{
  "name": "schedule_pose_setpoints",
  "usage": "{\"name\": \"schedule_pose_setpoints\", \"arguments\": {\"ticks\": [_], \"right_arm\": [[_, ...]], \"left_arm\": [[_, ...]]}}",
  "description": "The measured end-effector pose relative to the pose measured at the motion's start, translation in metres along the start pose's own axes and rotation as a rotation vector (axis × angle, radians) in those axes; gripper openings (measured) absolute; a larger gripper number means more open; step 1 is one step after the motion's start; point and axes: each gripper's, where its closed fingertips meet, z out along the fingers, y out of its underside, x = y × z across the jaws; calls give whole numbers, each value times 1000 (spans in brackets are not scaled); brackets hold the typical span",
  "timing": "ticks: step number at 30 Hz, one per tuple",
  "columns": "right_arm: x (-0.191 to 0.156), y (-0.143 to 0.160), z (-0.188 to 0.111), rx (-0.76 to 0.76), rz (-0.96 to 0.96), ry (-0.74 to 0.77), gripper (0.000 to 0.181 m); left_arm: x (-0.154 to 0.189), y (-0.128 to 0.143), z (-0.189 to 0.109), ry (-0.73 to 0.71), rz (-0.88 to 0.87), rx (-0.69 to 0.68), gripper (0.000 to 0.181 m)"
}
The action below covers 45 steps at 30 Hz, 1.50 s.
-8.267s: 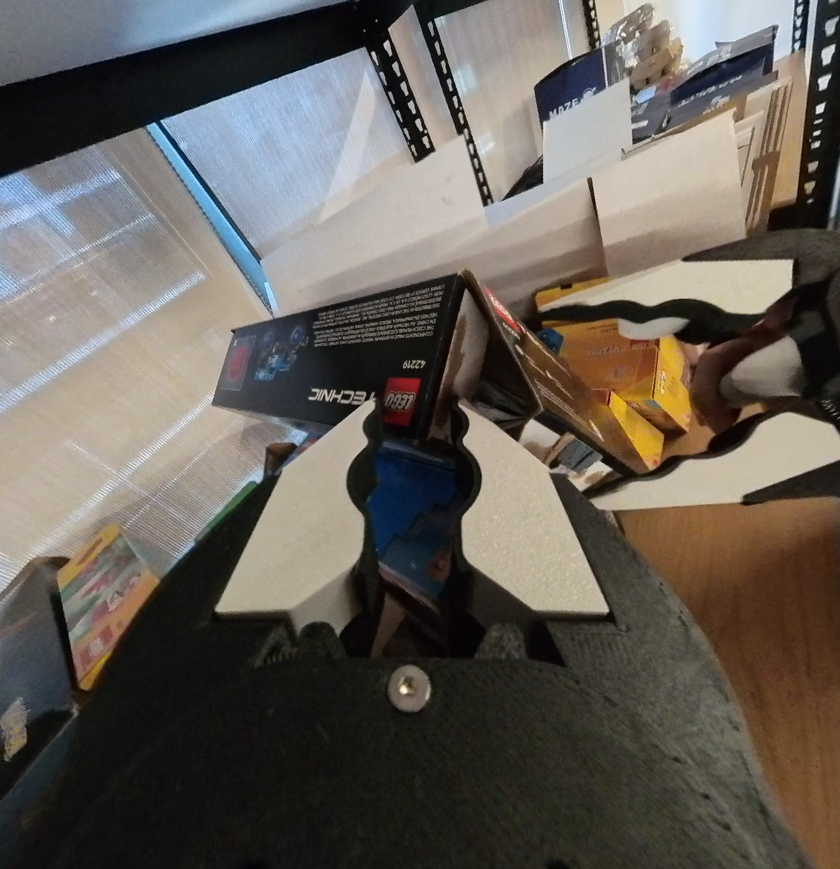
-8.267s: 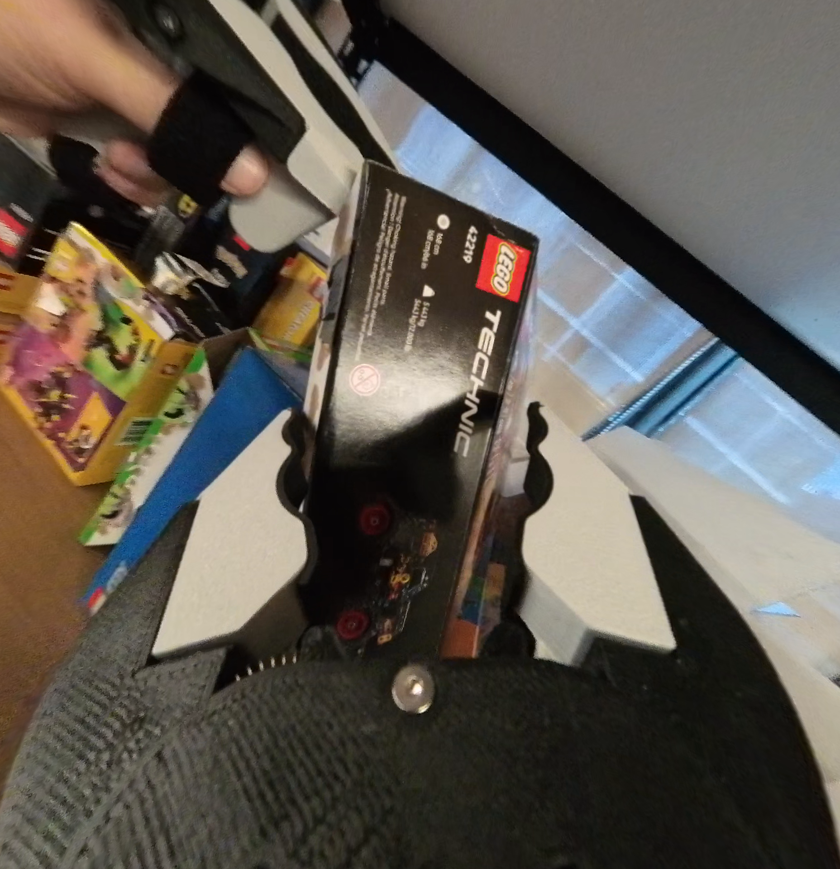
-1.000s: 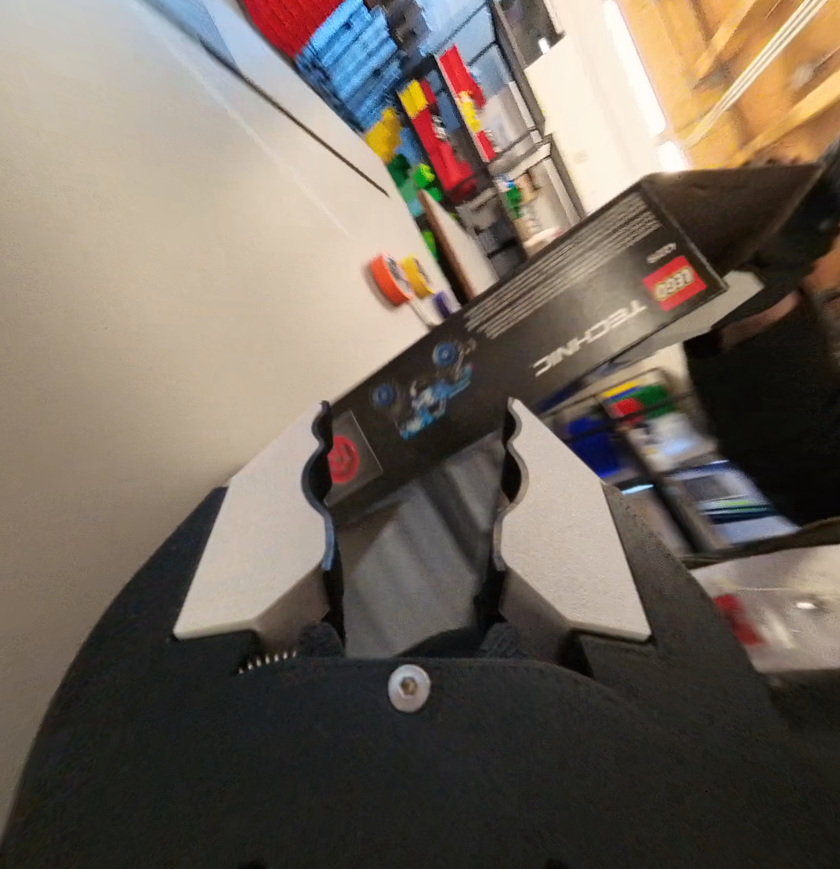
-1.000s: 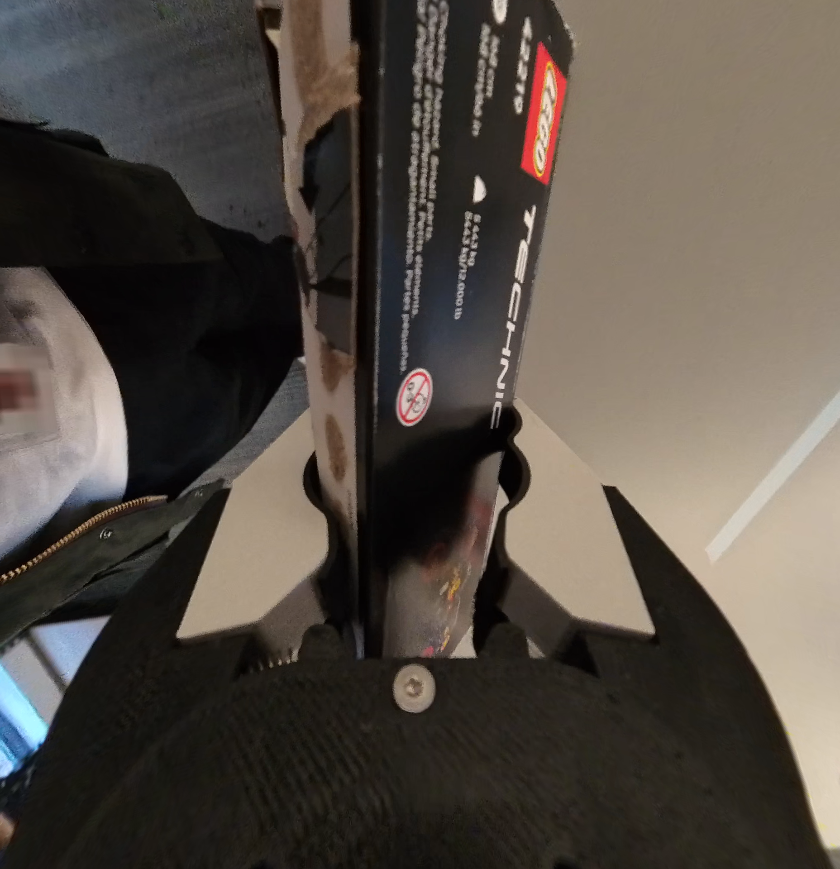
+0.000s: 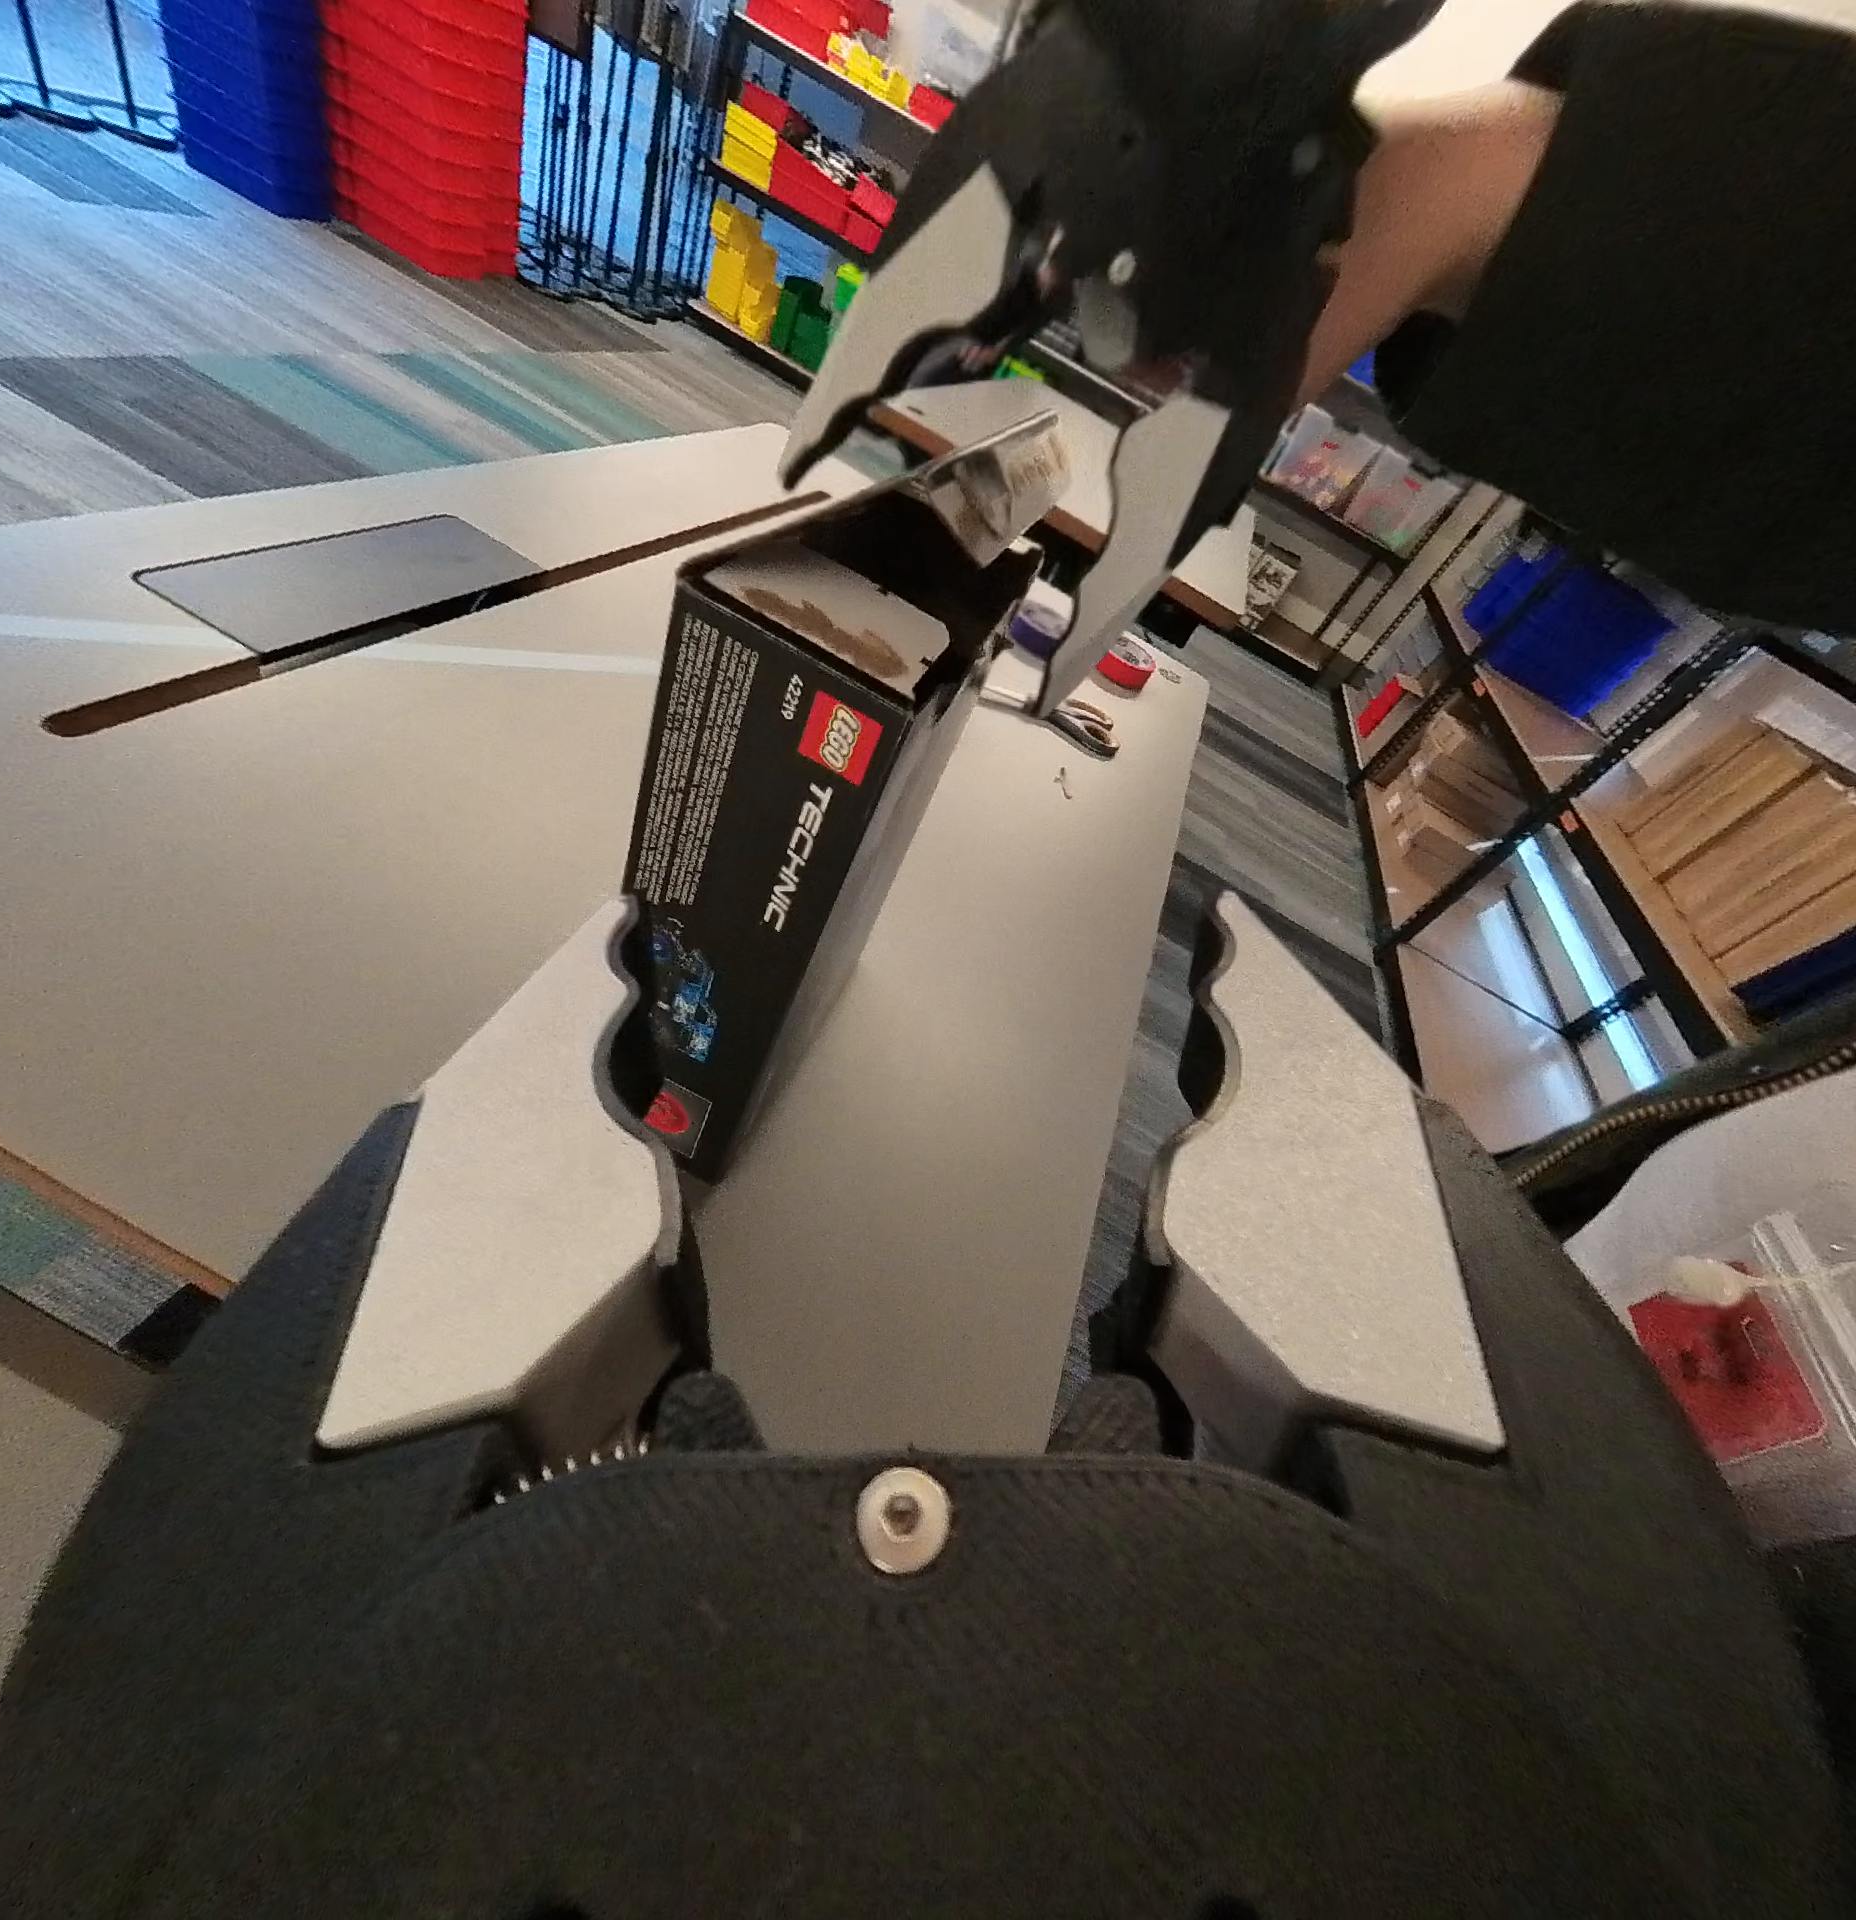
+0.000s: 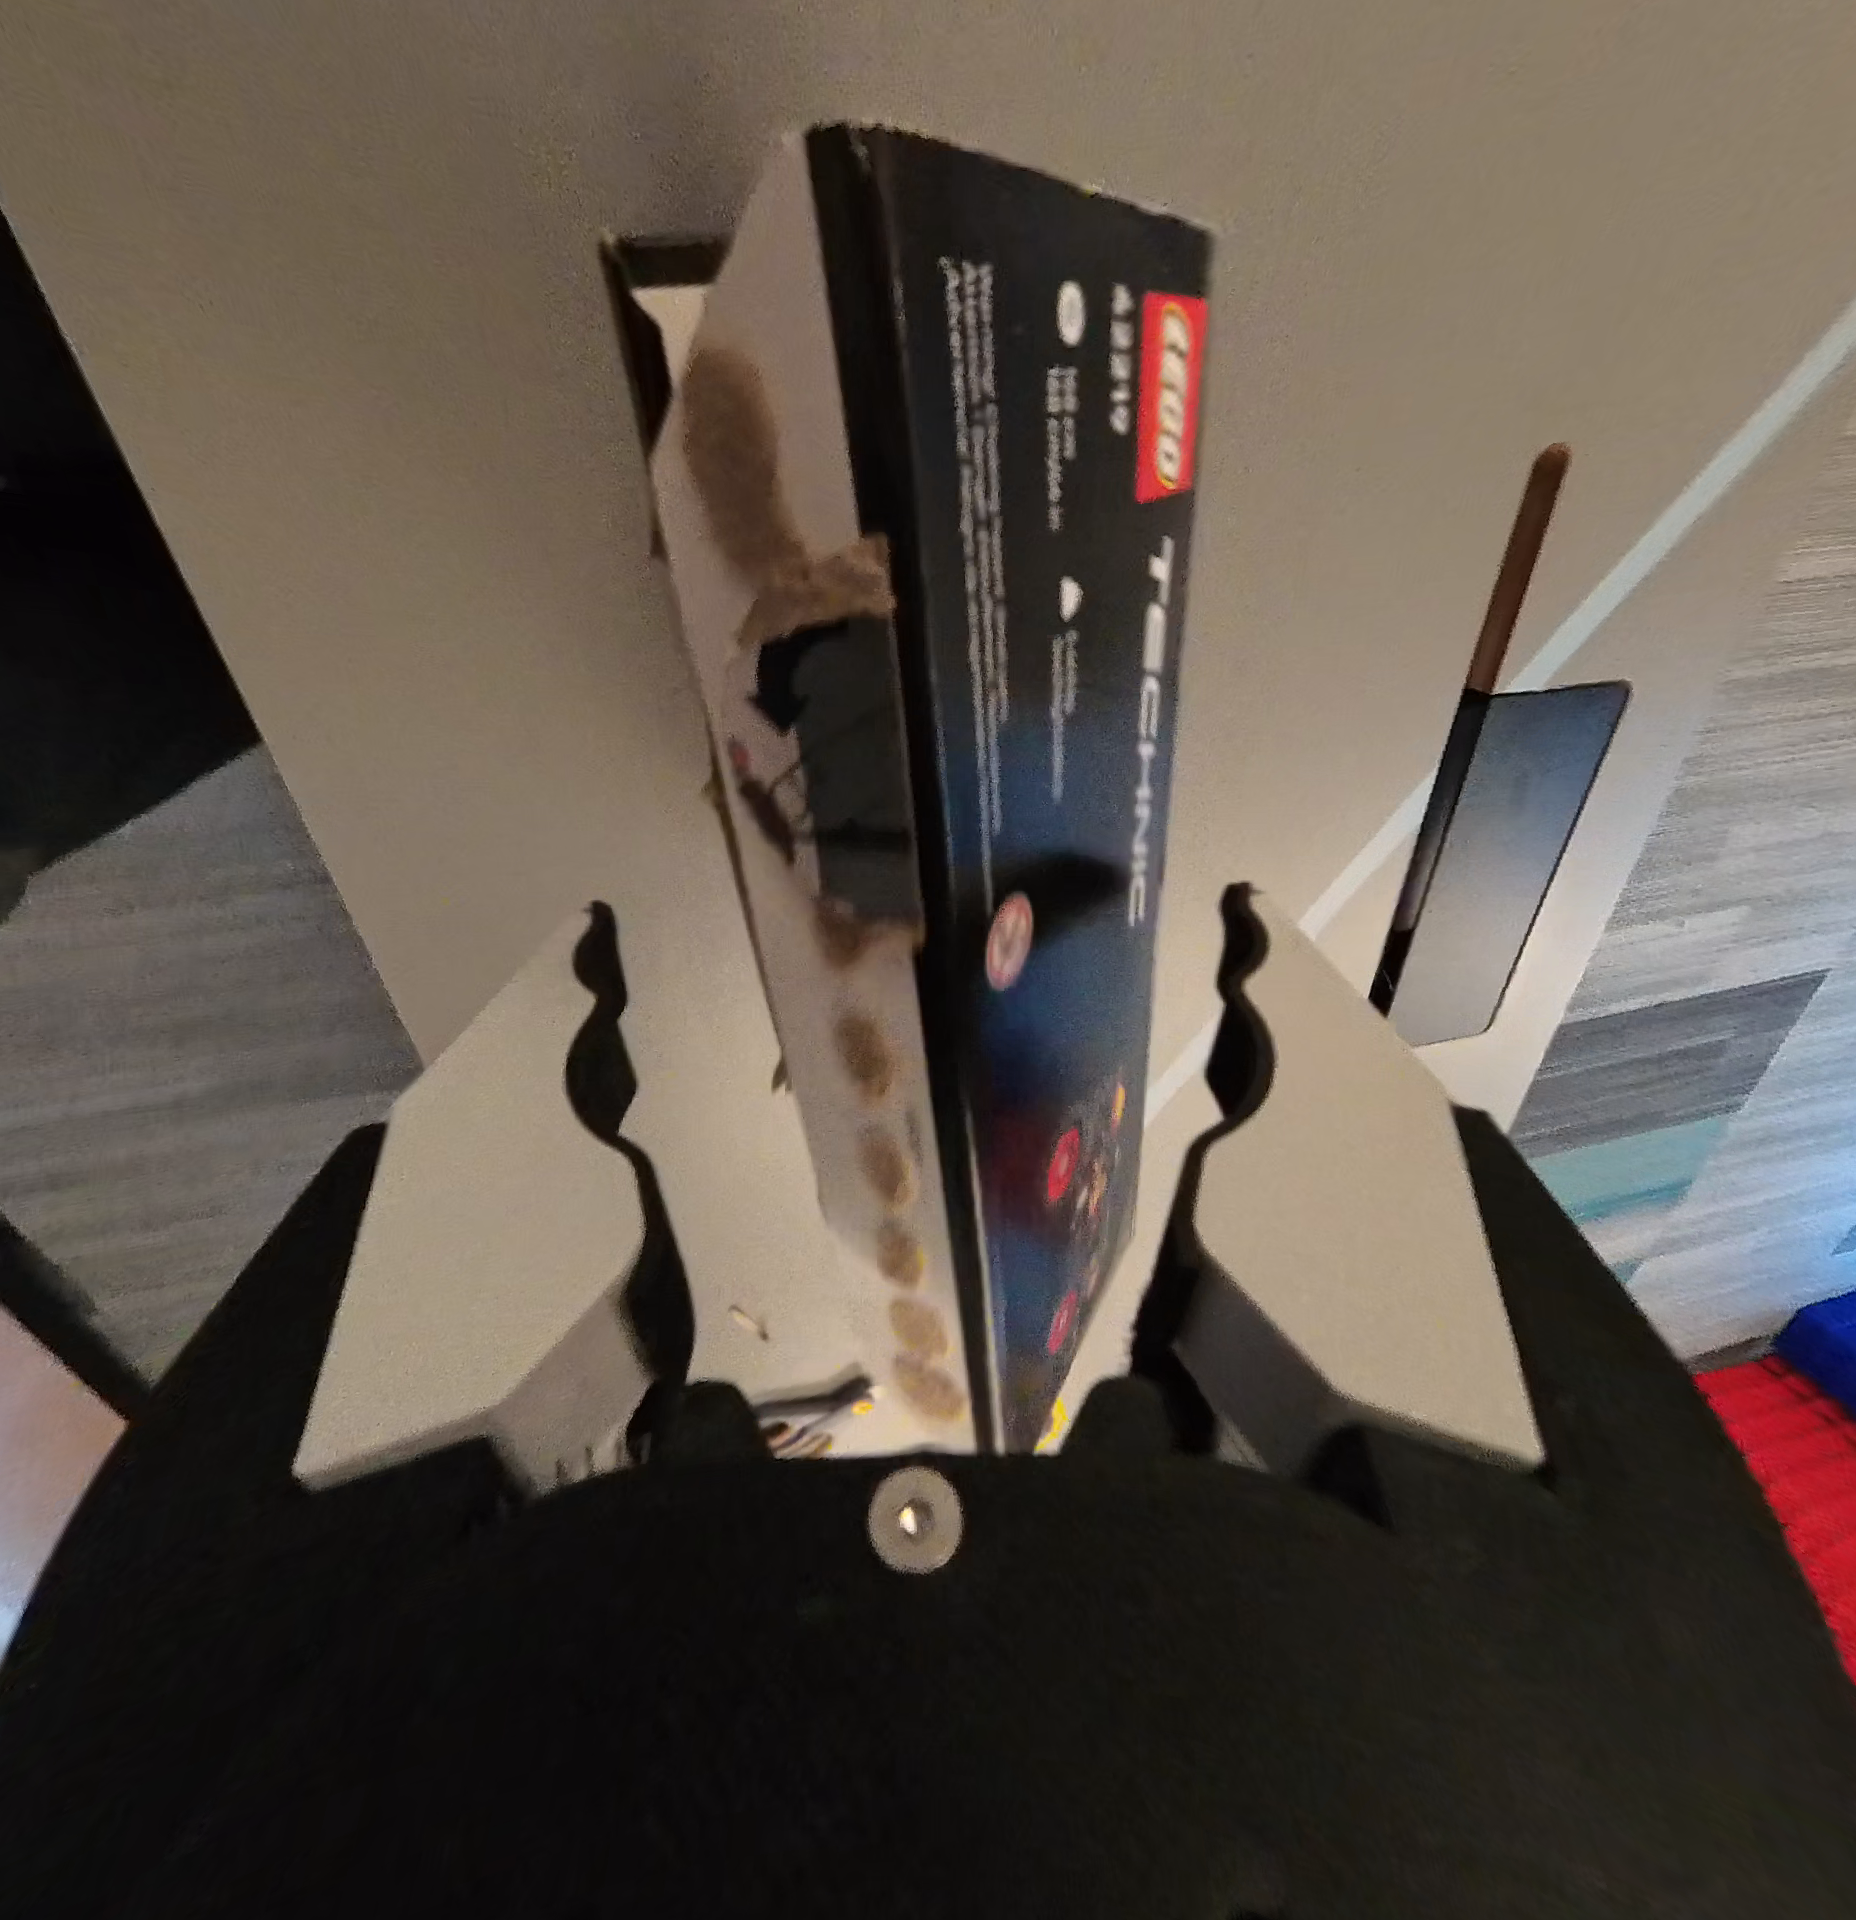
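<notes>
Black toy box (image 5: 789, 831), top flap torn open, upright on white table (image 5: 280, 883); left gripper (image 5: 908, 1039) and right gripper (image 6: 919, 1049) both spread apart, neither clamping it.

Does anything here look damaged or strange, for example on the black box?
Yes. The black box stands on end on the grey table with its top flap torn open; brown ripped patches show where the glue tore the card. Both the left tool and the right tool are open around it, not gripping.
</notes>
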Motion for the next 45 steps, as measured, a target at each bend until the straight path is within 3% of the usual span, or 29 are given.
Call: {"name": "schedule_pose_setpoints", "arguments": {"ticks": [5,9,10,12,14,15,18,23,26,30,33,35,39,45], "right_arm": [[-17,20,-61,218,188,99,126],[-52,73,-127,584,523,244,113],[-62,93,-140,714,644,297,102],[-83,151,-161,987,916,471,62],[-117,219,-161,1179,1176,588,22],[-136,249,-155,1220,1275,623,12],[-184,308,-140,1181,1406,655,0],[-239,382,-158,918,1318,857,0],[-266,413,-160,939,1305,815,0],[-292,452,-140,963,1326,700,5],[-284,474,-115,982,1328,584,13],[-262,486,-91,949,1309,507,17],[-189,506,-38,849,1224,419,21],[-80,520,52,803,1160,298,20]], "left_arm": [[6,-11,8,59,-20,56,98],[28,-44,16,75,53,183,87],[38,-54,19,75,103,206,85],[61,-73,29,68,209,241,80],[91,-88,46,95,303,250,77],[109,-92,58,129,340,244,77],[164,-86,105,299,359,164,72],[226,-63,204,410,334,49,57],[256,-63,266,387,310,56,47],[278,-47,338,329,253,13,32],[284,-32,380,291,266,-66,32],[286,-38,401,262,255,-59,32],[271,-48,433,185,290,-63,33],[217,-53,479,101,311,-87,34]]}}
